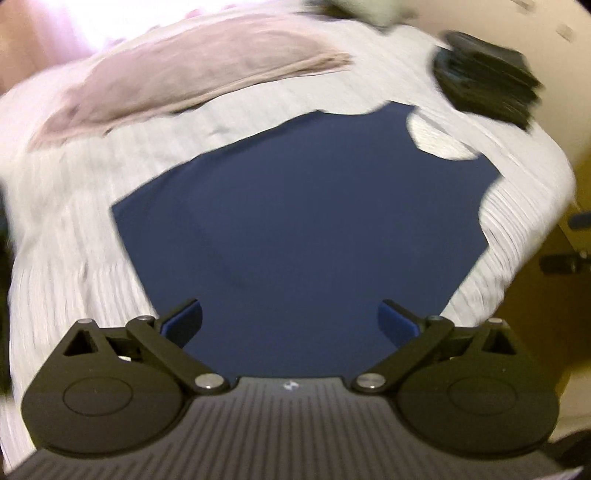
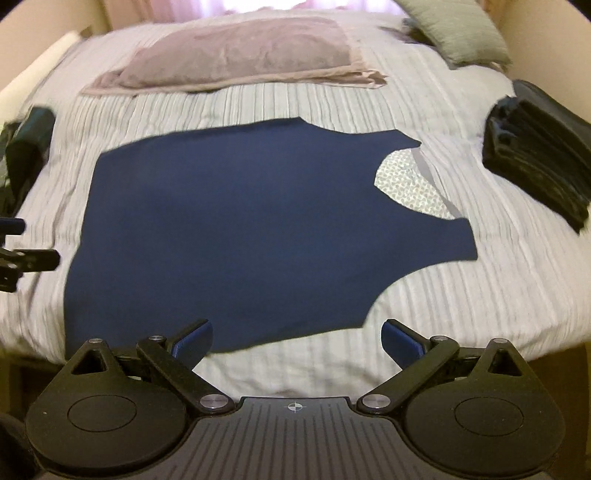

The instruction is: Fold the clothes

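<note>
At the bottom of the right wrist view our right gripper (image 2: 297, 341) stands with its jaws spread wide and nothing between them, hanging over the near edge of the striped bedspread (image 2: 461, 295). Our left gripper (image 1: 290, 325) is likewise spread and empty at the bottom of its own view, poised above dark cloth.

Just beyond lies the thing we are to fold: the navy sleeveless top (image 2: 236, 221), laid flat across the middle of the frame, its hem toward the left and its neck opening with a pale patterned lining toward the right. The left view is blurred, so we judge from the right one.

To do this step well, we think we should each take a corner on the near long edge, one by the hem at lower left, one by the armhole curve at lower centre, pinching only the top and not the bedspread under it. Then lift together and carry evenly, so the fold line runs straight.

Farther off, a stack of dark folded clothes (image 2: 535, 166) sits at the right edge, a mauve pillow (image 2: 240, 59) lies across the top, and a grey-green cushion (image 2: 454, 29) rests in the upper right corner.
</note>
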The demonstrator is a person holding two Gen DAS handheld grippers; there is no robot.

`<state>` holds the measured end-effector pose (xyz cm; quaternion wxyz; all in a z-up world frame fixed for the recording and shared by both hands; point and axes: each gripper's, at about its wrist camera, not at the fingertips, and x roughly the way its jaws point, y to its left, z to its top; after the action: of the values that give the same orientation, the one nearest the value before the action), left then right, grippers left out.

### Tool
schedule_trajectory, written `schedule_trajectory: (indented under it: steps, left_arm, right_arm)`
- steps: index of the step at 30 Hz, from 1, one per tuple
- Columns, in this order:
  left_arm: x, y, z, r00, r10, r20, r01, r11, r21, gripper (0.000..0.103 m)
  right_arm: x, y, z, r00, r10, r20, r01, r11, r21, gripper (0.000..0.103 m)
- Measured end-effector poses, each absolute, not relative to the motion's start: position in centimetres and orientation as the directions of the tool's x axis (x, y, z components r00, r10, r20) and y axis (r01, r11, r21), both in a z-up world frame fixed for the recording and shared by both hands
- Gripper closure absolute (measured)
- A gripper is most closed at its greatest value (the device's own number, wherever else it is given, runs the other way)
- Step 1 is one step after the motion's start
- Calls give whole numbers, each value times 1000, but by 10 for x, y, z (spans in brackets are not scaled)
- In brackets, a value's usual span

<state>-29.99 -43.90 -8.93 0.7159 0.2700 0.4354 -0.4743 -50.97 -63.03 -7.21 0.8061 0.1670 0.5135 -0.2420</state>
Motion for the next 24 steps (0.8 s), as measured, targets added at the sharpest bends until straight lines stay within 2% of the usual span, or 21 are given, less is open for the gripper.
schedule_trajectory:
  steps: [4, 8, 24]
  left_arm:
    - [-321, -439, -85, 235, -394, -888, 853, 522, -6, 3]
    - [-322, -435, -82, 235, -385, -892, 804, 593, -44, 3]
    - [-315, -423, -94, 240, -322, -916, 732, 680, -47, 3]
  right_arm:
    - [-515, -654, -72, 340, -193, -920, 516, 857, 11, 3]
    - [-507, -659, -69, 331, -180, -926, 510, 860, 15, 3]
    - [-459, -643, -71, 335, -128, -933, 352, 936, -2, 3]
